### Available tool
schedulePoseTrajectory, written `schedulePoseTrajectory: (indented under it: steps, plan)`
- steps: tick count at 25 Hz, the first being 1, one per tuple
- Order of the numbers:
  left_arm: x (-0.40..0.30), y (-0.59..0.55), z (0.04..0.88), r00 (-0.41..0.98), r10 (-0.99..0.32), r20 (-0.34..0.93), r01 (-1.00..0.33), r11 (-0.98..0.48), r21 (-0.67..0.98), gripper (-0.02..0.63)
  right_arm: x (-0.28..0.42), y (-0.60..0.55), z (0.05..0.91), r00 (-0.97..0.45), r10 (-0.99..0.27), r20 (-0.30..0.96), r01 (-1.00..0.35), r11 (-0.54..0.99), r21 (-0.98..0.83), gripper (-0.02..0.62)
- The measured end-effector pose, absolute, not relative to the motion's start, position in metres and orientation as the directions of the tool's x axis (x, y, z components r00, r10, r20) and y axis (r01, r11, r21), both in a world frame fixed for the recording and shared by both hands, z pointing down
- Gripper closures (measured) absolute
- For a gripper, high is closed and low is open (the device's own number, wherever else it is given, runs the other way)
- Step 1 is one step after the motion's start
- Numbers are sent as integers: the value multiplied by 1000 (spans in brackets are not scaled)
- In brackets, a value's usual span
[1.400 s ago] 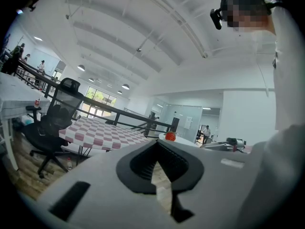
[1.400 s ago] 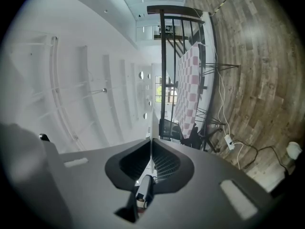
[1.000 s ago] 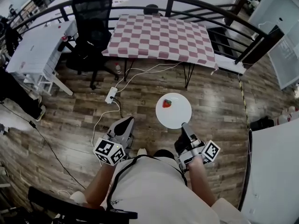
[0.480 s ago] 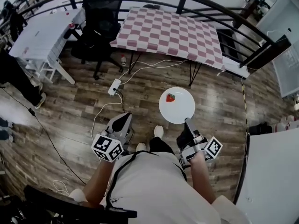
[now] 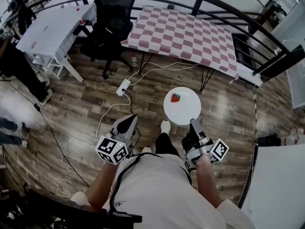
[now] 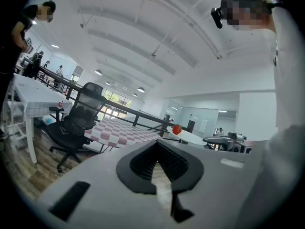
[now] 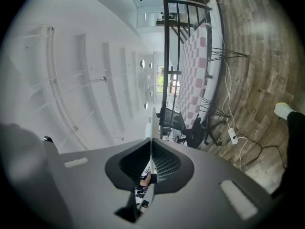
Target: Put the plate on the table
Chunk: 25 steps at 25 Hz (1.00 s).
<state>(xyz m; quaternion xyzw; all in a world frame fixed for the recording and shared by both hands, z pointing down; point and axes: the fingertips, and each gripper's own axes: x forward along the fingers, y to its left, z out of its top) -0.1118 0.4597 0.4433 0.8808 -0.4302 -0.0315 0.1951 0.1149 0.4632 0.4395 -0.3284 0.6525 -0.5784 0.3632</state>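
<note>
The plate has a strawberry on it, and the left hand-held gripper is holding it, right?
Not quite. The plate has a strawberry on it, but the right hand-held gripper is holding it, by its near rim. The left hand-held gripper holds nothing. The head view shows this.

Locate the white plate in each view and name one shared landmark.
Head view: plate right of centre, right gripper on its near rim.
Left gripper view: plate edge-on, right of centre.
Right gripper view: plate's thin edge between the jaws.
Shared landmark: checkered table.
</note>
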Motion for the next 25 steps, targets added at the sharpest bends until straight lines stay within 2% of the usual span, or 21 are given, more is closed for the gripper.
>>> schedulePoseTrajectory:
  steps: [14,25]
  plan:
    - [-90,347,442,559,-816,148,-800,-484,354,600,131,341,448,-583,-806,-107,44,101,-994,575]
    - [-59,246,426,476,-865,159,-849,-405,340,600,152,219,437,-680,-724,-113,55,104,-993,577]
